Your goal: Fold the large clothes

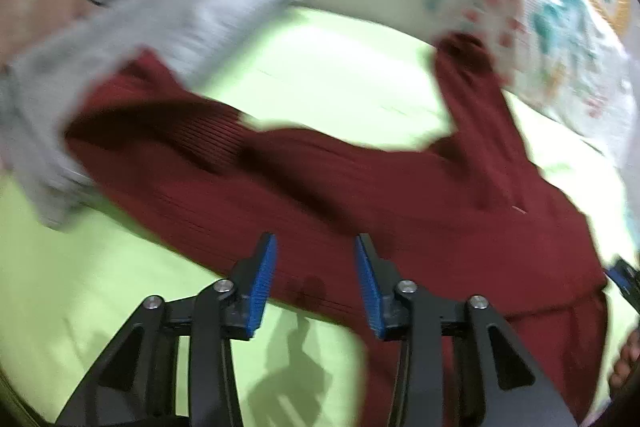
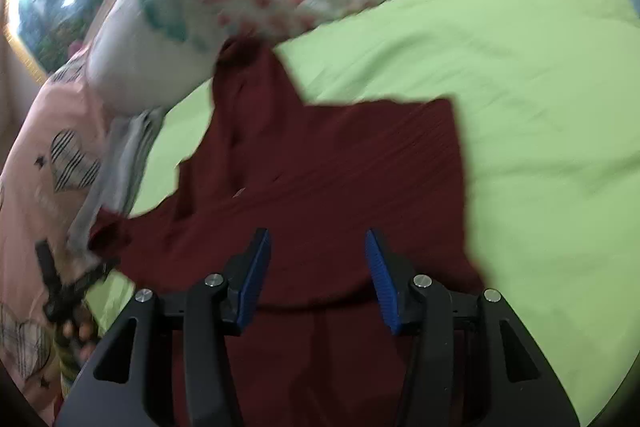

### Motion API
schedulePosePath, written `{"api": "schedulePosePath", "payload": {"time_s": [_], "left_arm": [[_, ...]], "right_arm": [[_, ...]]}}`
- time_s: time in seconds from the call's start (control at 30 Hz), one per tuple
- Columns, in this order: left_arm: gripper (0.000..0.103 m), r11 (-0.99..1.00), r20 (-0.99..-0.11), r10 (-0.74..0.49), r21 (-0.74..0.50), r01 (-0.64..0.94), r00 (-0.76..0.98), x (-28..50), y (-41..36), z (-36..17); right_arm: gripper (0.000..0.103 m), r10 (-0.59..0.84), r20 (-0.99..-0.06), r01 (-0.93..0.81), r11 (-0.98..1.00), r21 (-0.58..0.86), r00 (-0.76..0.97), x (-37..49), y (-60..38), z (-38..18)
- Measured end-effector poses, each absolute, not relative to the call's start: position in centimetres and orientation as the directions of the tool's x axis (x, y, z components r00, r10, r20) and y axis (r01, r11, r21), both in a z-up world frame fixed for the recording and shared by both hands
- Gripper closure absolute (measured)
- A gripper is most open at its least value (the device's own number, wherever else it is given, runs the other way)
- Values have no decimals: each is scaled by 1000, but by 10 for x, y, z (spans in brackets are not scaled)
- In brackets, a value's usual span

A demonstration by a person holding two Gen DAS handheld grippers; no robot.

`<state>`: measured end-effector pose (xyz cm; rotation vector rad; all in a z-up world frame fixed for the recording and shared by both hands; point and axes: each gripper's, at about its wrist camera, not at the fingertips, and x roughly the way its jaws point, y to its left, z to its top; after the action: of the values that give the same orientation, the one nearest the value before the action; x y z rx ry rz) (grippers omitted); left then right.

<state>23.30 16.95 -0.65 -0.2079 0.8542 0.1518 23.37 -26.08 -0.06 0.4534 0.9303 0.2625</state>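
Both hand-held grippers, left (image 1: pixel 316 281) and right (image 2: pixel 318 281), hover released over the maroon sweater (image 2: pixel 320 187).

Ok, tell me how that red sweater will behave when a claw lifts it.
The red sweater likely hangs floppy: it lies creased and bent on the green sheet. Its ribbed knit probably grips well. One sleeve touches the pillow and may trail.

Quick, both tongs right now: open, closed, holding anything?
Left tongs: open, nothing between the pads, over the dark red garment.
Right tongs: open, empty, above the same garment.
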Motion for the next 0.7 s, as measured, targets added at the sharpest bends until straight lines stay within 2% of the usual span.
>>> {"api": "schedulePosePath", "payload": {"time_s": [0.07,0.13,0.2,0.33,0.47,0.57,0.6,0.67,0.7], "left_arm": [[50,961,-743,155,-41,-275,651,233,190,4],[36,944,-709,271,65,-322,652,236,207,13],[30,924,-667,364,169,-344,650,242,222,17],[29,914,-670,403,267,-304,623,262,240,12],[27,888,-662,438,425,-178,607,286,230,-4],[27,871,-672,446,478,-114,590,304,224,-16],[28,874,-687,436,477,-92,581,309,226,-20],[48,869,-699,445,487,-82,559,317,229,-27],[78,872,-714,444,482,-80,542,322,234,-30]], "right_arm": [[52,440,-712,-40,864,502,547,230,-247,-6],[52,450,-725,-38,861,507,521,228,-238,-12],[51,457,-738,-41,861,507,496,227,-227,-17],[51,469,-746,-44,858,511,474,226,-214,-21],[47,482,-754,-43,853,520,447,226,-202,-27],[47,484,-763,-38,854,520,428,226,-196,-29],[47,488,-762,-38,851,524,426,225,-196,-29],[47,485,-762,-35,852,523,428,224,-196,-28],[47,483,-762,-32,852,522,431,223,-196,-28]]}}
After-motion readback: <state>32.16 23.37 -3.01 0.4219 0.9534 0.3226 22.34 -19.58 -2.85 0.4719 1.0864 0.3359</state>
